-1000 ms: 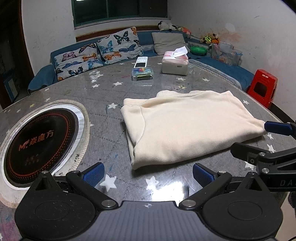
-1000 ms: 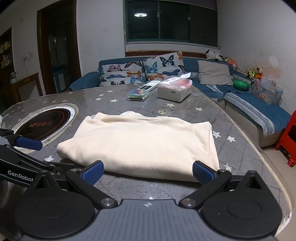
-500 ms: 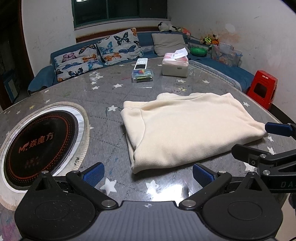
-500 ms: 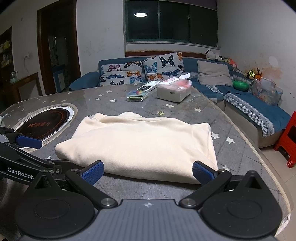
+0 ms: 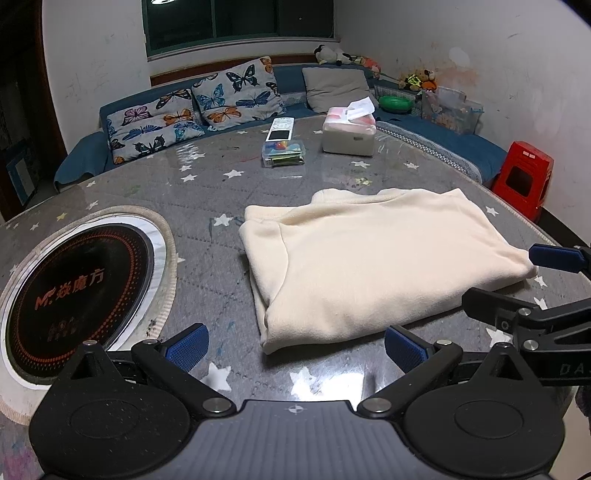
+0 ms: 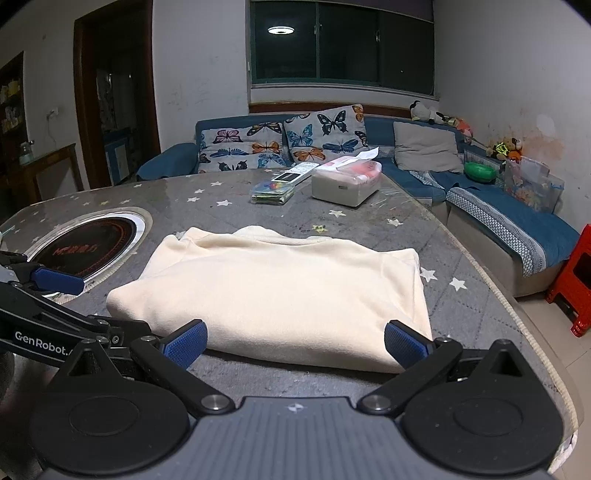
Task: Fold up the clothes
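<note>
**Folded cream garment flat on the table, both tongs spread and empty**

In the left wrist view, the round induction hob [image 5: 77,295] set into the grey star-patterned table [image 5: 207,192] is seen large and close at the left, its orange lettering legible, and a red plastic stool [image 5: 524,177] is seen beyond the table's right edge. In the right wrist view the same hob [image 6: 92,240] is shown small and far to the left, while a dark doorway [image 6: 114,96] and a ceiling lamp reflected in the window [image 6: 280,30] are shown, neither of which is seen from the left. A tissue box [image 6: 345,181] and a clear box with a remote [image 6: 277,186] are seen at the far side of the table in both views.

The cream garment [image 5: 373,258] is laid folded into a rectangle on the table. The left gripper [image 5: 293,345] is held with its blue pads wide apart, nothing between them; the garment's near left corner is seen just beyond and between them. The right gripper [image 6: 293,341] is likewise spread and empty, with the garment's [image 6: 280,291] near folded edge spanning the gap just ahead of its pads. Contact with the cloth cannot be determined.
</note>
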